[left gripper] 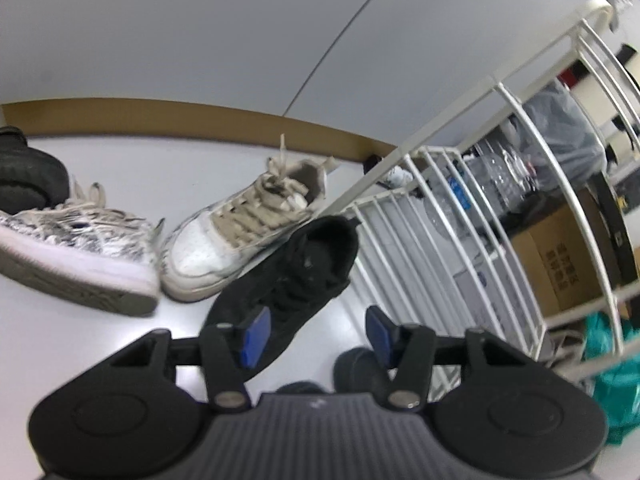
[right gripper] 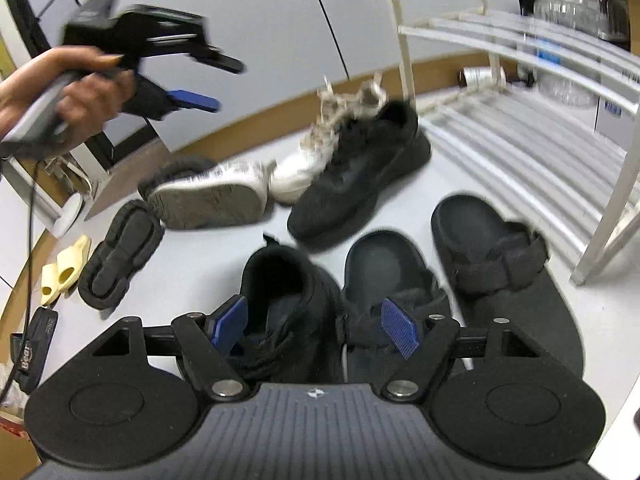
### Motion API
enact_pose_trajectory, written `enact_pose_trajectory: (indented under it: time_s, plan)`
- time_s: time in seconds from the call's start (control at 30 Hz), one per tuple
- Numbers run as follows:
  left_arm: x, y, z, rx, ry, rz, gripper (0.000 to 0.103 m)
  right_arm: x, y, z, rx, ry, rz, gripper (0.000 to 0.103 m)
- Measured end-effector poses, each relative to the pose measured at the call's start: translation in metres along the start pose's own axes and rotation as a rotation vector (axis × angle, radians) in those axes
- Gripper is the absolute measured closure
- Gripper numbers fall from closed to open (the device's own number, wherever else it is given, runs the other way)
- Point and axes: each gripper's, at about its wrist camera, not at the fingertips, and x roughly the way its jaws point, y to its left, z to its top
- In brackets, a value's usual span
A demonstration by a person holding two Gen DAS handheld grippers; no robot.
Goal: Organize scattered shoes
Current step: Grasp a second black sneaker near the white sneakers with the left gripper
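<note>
Judging by how things lie, the tidying has hardly begun: the white rack (left gripper: 452, 216), at about two o'clock in the left wrist view, shows only bare slats on the shelves in sight, and every shoe in view is on the pale floor (left gripper: 120, 160). In the right wrist view a black sneaker (right gripper: 356, 176) lies at twelve o'clock with its heel just beside the rack's lowest shelf, a white sneaker (right gripper: 304, 168) pressed against its left side, and a patterned sneaker (right gripper: 212, 196) tipped on its side at eleven o'clock, sole showing. At nine o'clock a black shoe (right gripper: 120, 256) lies sole up, with a pair of yellow slippers (right gripper: 64, 268) just beyond it. Closest to the camera, a second black sneaker (right gripper: 288, 292) and two black sandals (right gripper: 492, 256) sit roughly side by side, which may be a first attempt at order. The right gripper (right gripper: 316, 326) hangs over that near sneaker with its jaws apart and nothing held. The left gripper (left gripper: 318, 330) is carried in a hand (right gripper: 68, 84) at ten o'clock, also holding nothing, jaws apart with no shoe between them. All the pairing and shelving looks left to do.
</note>
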Motion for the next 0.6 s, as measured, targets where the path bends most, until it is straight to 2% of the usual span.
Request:
enact_pose_trajectory:
  time_s: [0.1,0.27,0.47,0.6]
  plan:
    - [0.004,-0.012,0.003,-0.008,-0.016,0.018,0.047,-0.006,-0.006,-0.001,-0.006,-0.010,-0.005,0.025]
    - [0.030,-0.035,0.005,-0.027,0.002,0.054,0.047,-0.015,-0.018,0.000,-0.028,-0.008,-0.036,0.025]
    - [0.067,-0.036,0.013,-0.137,0.015,0.093,0.052,-0.025,-0.038,-0.004,0.011,-0.010,-0.064,0.025]
    - [0.092,-0.042,0.028,-0.130,0.046,0.123,0.052,-0.030,-0.047,-0.010,0.026,-0.008,-0.068,0.025]
